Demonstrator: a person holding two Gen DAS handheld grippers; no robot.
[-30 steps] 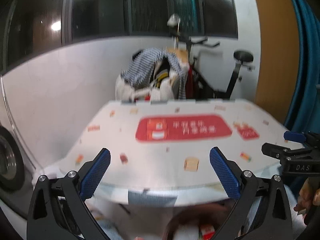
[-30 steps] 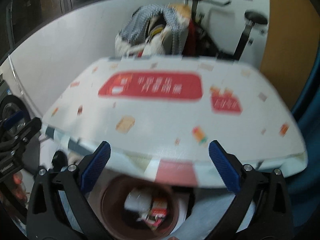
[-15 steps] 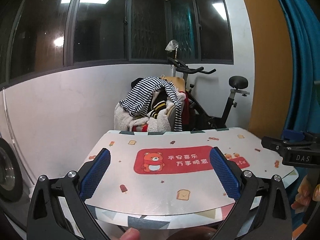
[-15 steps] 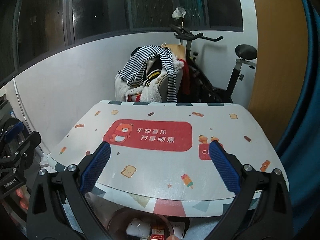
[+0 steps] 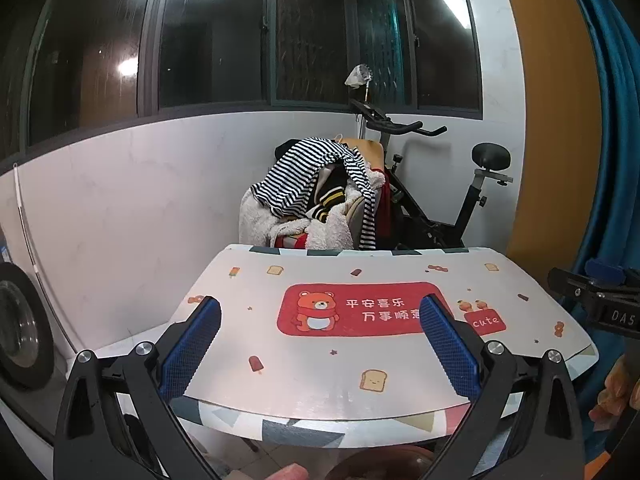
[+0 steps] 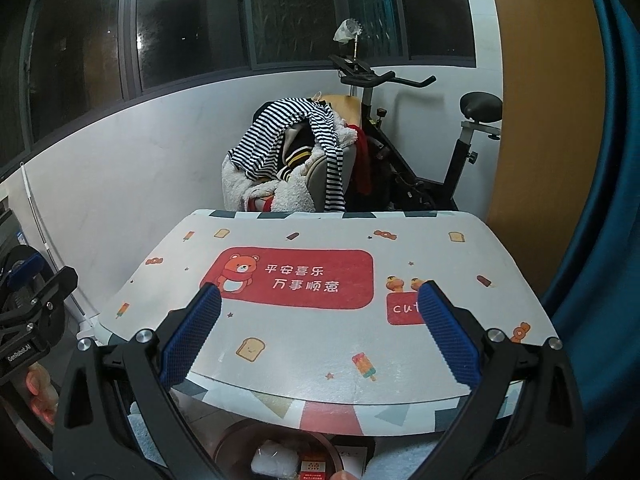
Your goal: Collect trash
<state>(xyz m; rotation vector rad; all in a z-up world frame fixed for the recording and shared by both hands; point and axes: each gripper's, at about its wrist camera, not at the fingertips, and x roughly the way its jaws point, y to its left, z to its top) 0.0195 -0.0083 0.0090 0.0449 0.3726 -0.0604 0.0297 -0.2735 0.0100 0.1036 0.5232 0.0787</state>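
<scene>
Hovering wide open and empty over the bare surface (image 6: 320, 344), left gripper (image 5: 320, 340) and right gripper (image 6: 320, 328) risk calling it finished while trash (image 6: 296, 464) in the bin (image 6: 228, 446) below stays half-hidden.

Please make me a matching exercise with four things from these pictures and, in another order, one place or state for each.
Things:
1. striped shirt
2. bin
3. exercise bike
4. left gripper

Places or states:
A. under the near edge of the table
B. open, holding nothing
C. draped over the pile on the chair
D. in the far corner, beside the orange wall

Pairs: 1-C, 2-A, 3-D, 4-B
</scene>
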